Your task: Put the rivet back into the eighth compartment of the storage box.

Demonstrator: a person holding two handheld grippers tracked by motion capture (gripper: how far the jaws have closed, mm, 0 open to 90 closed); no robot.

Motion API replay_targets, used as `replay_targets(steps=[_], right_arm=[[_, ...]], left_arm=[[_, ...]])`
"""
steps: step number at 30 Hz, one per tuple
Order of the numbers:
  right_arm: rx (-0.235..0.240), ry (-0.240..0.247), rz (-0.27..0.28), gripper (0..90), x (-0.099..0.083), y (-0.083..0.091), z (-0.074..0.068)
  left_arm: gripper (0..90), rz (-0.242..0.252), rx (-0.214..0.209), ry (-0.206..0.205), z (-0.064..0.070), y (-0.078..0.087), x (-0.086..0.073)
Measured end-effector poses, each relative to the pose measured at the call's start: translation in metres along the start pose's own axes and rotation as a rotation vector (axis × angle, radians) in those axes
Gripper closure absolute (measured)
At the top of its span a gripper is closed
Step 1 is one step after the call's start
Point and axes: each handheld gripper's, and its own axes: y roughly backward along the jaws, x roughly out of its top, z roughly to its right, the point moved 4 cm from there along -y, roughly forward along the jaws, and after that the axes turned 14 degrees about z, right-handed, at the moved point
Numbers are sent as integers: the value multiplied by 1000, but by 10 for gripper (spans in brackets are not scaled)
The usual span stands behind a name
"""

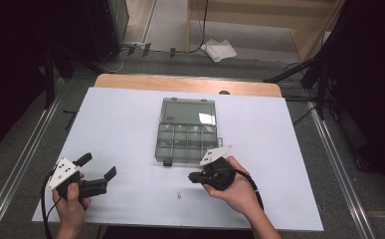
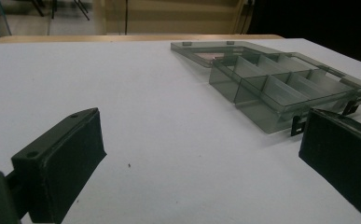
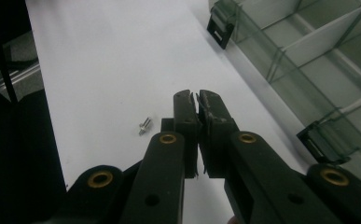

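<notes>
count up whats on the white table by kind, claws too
clear compartment box, lid open: 1
small screw: 1
claws: 2, the left claw open, the right claw shut on nothing
total: 4

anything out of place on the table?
One small screw lies loose on the white table, outside the open compartment box, near the right gripper, whose jaws are shut on nothing. Otherwise nothing odd.
</notes>
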Motion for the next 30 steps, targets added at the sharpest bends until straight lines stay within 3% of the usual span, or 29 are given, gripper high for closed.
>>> replay_targets(steps=[30], right_arm=[[-53,-28,42,879,25,24,34]], left_arm=[[0,-11,-4,-3,1,0,-1]])
